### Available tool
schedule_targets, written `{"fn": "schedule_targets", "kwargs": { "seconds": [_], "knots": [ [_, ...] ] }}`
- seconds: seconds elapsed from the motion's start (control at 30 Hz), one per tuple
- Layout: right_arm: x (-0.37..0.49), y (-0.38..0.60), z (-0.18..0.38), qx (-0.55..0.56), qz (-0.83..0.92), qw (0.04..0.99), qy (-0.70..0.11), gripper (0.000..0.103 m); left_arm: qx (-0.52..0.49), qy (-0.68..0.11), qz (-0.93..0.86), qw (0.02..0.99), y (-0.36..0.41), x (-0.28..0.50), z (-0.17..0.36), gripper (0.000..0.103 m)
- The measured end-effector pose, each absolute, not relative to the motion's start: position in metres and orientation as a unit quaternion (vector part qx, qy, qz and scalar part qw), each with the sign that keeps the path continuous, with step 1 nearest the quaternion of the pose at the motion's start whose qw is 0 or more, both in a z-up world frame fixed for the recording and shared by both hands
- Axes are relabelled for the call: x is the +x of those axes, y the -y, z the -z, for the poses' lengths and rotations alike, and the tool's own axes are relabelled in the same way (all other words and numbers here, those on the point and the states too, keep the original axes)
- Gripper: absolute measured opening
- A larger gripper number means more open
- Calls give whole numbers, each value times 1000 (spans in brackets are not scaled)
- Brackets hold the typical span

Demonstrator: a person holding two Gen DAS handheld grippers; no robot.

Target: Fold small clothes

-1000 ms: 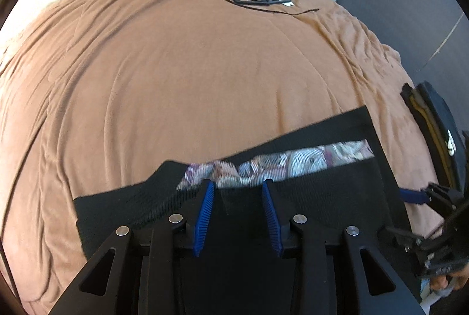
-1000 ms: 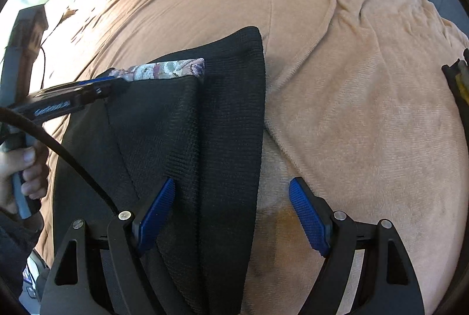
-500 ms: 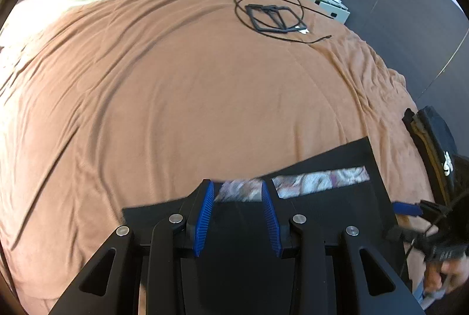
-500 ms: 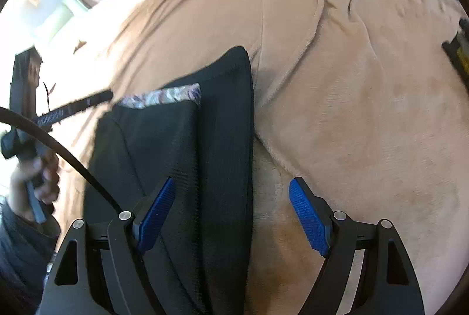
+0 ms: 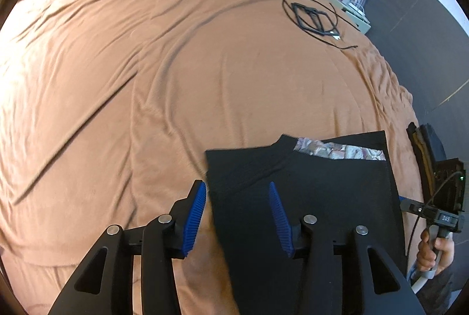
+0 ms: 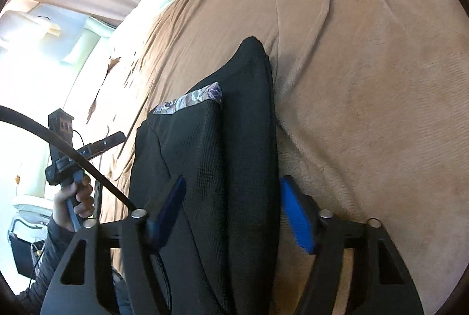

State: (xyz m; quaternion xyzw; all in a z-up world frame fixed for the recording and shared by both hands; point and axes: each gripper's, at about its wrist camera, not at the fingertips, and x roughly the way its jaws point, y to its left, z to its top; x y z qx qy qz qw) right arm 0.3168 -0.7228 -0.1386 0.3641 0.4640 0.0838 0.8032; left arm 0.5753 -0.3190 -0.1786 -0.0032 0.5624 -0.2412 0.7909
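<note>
Both tools gape, left (image 5: 236,215) opening, right (image 6: 234,215) closing astride the black garment (image 6: 234,153) lying lengthwise away.

Beyond the black garment (image 5: 299,197) the brown blanket (image 5: 176,86) lies bare and wide, only softly creased, so a hand could sweep across it freely. Far past the garment a coil of black cable (image 5: 310,14) rests on the blanket. Just beside the garment's right edge, at the bed's edge, a dark bag (image 5: 426,148) crowds the way.
</note>
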Motion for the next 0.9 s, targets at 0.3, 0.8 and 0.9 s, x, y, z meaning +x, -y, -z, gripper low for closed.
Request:
{"fn": "schedule_targets", "kwargs": {
  "seconds": [0.3, 0.8, 0.9],
  "knots": [
    [332, 737, 150, 390, -106, 795, -453, 52, -30, -589, 257, 766, 307, 569, 202, 47],
    [373, 725, 155, 355, -104, 804, -466, 42, -93, -596, 269, 751, 309, 586, 236, 47],
    [376, 722, 150, 338, -88, 807, -477, 26, -91, -592, 267, 755, 312, 589, 234, 35]
  ]
}}
